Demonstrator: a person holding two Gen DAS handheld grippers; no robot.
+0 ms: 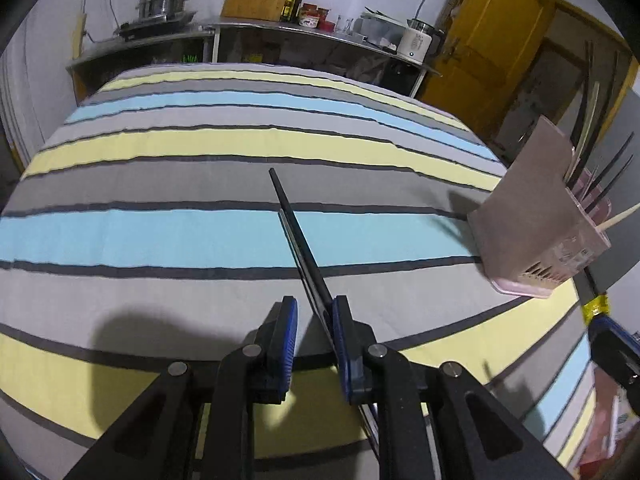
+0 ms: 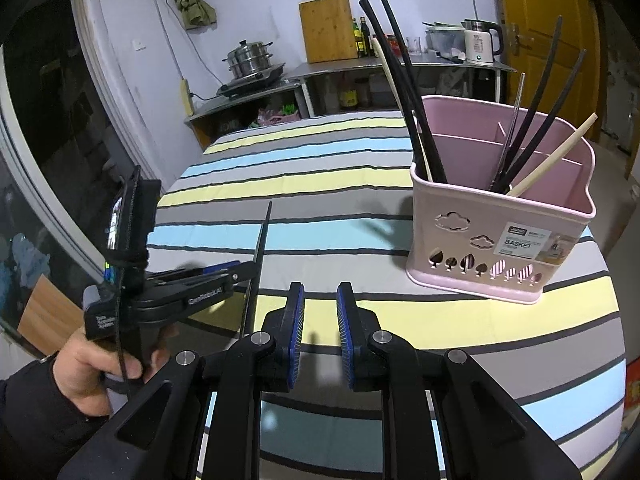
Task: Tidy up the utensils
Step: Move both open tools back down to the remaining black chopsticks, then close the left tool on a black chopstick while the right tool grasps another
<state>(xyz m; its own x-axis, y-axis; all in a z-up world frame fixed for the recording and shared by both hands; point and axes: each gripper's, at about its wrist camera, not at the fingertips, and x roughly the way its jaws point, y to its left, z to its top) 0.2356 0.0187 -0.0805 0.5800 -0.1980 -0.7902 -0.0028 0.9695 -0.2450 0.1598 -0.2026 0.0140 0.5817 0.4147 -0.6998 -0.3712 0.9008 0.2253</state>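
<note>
Striped cloth (image 1: pixel 168 236) in grey, blue and yellow covers the table. At the bottom centre of the left wrist view, the left gripper (image 1: pixel 314 340) stands slightly spread, a black chopstick (image 1: pixel 294 224) leaning against its right pad only. Centre right in the right wrist view sits the pink utensil basket (image 2: pixel 472 240), bristling with chopsticks. Below it, the right gripper (image 2: pixel 320 330) is parted and empty.
</note>
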